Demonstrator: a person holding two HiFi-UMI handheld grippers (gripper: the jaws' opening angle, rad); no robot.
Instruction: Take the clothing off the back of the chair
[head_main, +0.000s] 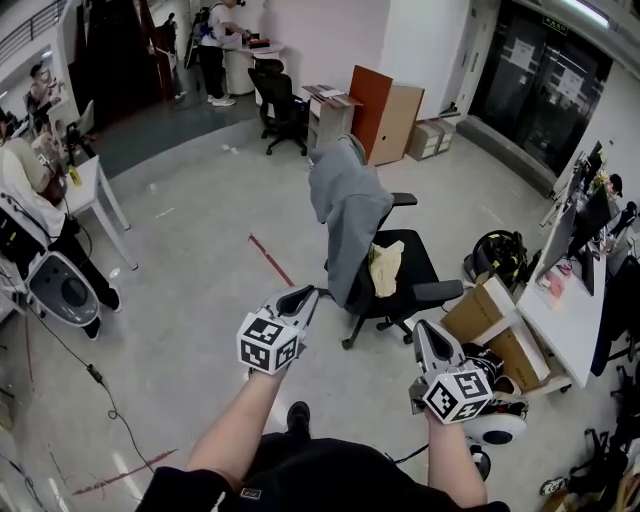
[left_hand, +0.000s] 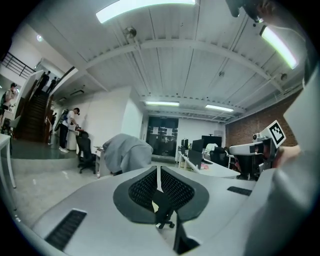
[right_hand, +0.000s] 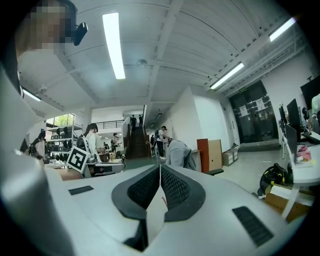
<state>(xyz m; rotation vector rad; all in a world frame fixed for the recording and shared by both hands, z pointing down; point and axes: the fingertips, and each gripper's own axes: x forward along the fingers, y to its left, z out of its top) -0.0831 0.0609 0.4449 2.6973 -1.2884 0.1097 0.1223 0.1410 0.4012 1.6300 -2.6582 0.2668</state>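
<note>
Left gripper (head_main: 308, 294): closed, jaws together, nothing between them; held about level and aimed toward the chair (head_main: 412, 282).
Right gripper (head_main: 424, 330): closed and empty as well; beside the left gripper, aimed at the same target.
Clothing (head_main: 345, 212): grey garment, ahead of both grippers and well apart from them; slightly left of the left gripper's line, slightly right of the right gripper's line.
Support: draped over the top edge of the chair back, hanging down front and rear; judged to be held there by its own weight alone.
Long axis: vertical, from the fold at the top of the back down toward the seat; broad side turned toward the grippers.
Yellow cloth (head_main: 386, 266): on the seat, beyond the garment; not on the back, so judged outside the task.
Reason for gripper posture: closed jaws suit an approach; opening required before any grip.
Stage: approach; garment not yet touched.
Next move, judged: open one gripper, close on the upper fold, lift clear of the back.
</note>
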